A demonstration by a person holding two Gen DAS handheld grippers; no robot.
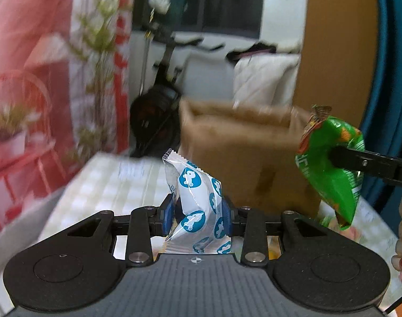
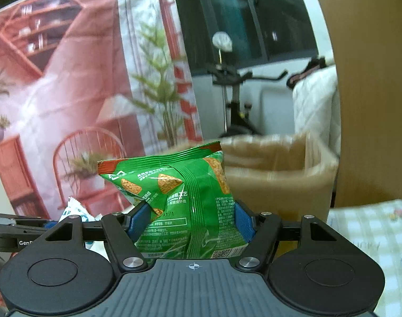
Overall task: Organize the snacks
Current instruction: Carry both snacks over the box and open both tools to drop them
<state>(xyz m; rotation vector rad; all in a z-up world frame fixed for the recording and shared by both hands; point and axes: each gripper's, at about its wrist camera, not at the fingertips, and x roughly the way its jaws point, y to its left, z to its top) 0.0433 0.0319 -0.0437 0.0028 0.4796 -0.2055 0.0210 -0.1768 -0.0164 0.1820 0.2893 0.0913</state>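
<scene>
My left gripper (image 1: 197, 215) is shut on a white snack packet with blue round prints (image 1: 198, 200) and holds it above the checked table. My right gripper (image 2: 191, 222) is shut on a green chip bag (image 2: 179, 200). In the left wrist view the green bag (image 1: 330, 169) hangs at the right, pinched by the right gripper's black fingers (image 1: 359, 162), just in front of an open cardboard box (image 1: 240, 153). In the right wrist view the box (image 2: 275, 174) stands behind the bag, to the right. The white packet's edge (image 2: 74, 211) and the left gripper show at the lower left there.
A table with a pale checked cloth (image 1: 116, 182) lies below, also at the right in the right wrist view (image 2: 370, 227). A red printed backdrop (image 2: 55, 92) hangs to the left. An exercise bike (image 1: 158, 111) stands behind the table. A wooden panel (image 2: 372, 105) rises at the right.
</scene>
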